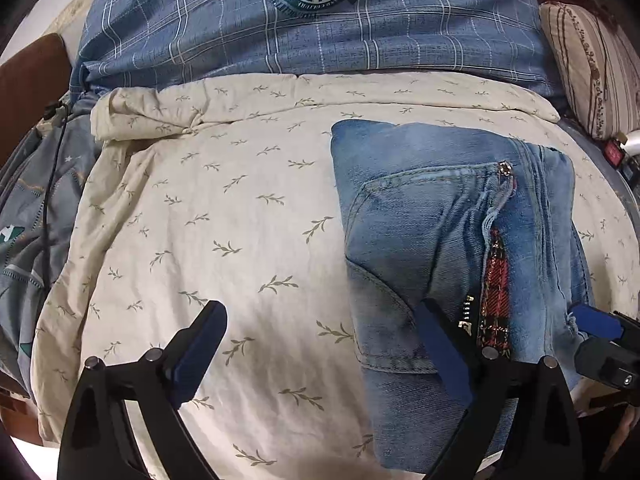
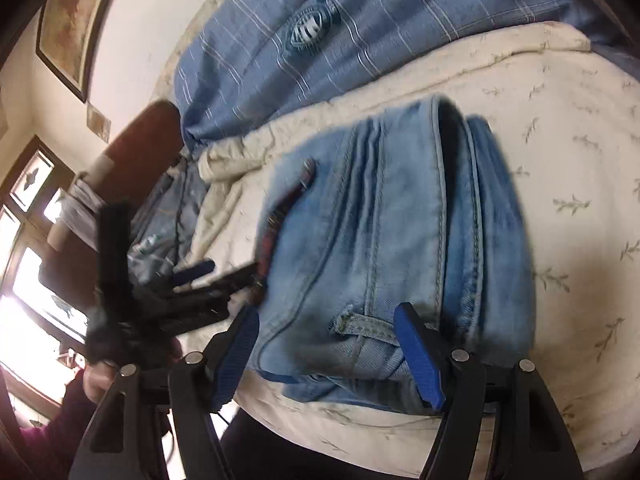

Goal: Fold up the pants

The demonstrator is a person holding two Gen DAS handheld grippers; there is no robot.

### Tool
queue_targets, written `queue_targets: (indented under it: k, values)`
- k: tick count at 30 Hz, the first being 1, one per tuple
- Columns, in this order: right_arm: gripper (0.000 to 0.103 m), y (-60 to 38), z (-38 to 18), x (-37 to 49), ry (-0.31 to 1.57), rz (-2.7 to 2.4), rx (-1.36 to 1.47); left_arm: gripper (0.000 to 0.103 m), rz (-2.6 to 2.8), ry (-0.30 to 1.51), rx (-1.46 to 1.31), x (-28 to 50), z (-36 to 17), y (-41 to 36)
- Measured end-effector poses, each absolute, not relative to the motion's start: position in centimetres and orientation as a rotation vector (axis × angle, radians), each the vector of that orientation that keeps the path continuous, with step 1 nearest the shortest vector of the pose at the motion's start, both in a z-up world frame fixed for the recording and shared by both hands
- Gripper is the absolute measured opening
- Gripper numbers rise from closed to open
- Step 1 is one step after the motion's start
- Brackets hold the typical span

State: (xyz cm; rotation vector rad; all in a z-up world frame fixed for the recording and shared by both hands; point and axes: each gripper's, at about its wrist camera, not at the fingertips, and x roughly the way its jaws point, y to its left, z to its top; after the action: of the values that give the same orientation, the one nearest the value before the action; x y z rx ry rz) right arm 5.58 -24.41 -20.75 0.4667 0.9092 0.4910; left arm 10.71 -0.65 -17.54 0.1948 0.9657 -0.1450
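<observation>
Light blue jeans (image 1: 440, 224) lie folded into a compact block on the cream leaf-print bedspread (image 1: 224, 216); a back pocket, a zipper and a red plaid lining show on top. My left gripper (image 1: 320, 344) is open, its right finger over the jeans' near edge and its left finger over the bedspread. My right gripper (image 2: 328, 352) is open above the near end of the jeans (image 2: 384, 232), by a belt loop. The right gripper also shows at the right edge of the left wrist view (image 1: 600, 328). The left gripper shows blurred in the right wrist view (image 2: 200, 280).
A blue plaid quilt (image 1: 304, 28) lies across the far side of the bed. A striped pillow (image 1: 592, 64) is at the far right. A black cable (image 1: 52, 184) hangs at the left edge. A brown headboard (image 2: 136, 140) and a window (image 2: 28, 240) are at the left.
</observation>
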Motion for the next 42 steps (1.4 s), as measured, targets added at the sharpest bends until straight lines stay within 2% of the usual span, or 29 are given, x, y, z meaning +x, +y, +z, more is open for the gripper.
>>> queue_targets:
  k: [5,17,23,32,42]
  values:
    - [0.073,-24.9,-21.2,5.6,0.899,0.519,0.47,0.096,-0.144,0.942,0.213,10.1,-17.2,-0.9]
    - [0.073,-25.5,-21.6,5.5,0.889,0.555,0.501,0.096,-0.13,1.012,0.133,9.8,-17.0,0.2]
    - [0.074,-25.0,-20.6,4.5,0.871,0.527,0.43,0.096,-0.135,1.029,0.109,9.6,-17.0,0.8]
    - [0.074,-27.3,-18.3,3.0,0.755,0.49,0.497,0.096,-0.149,0.971,0.189,9.1,-15.6,-0.5]
    - [0.074,-30.2,-18.7,3.6,0.736,0.369,0.62,0.096,-0.132,0.91,0.331,8.7,-16.0,-2.5]
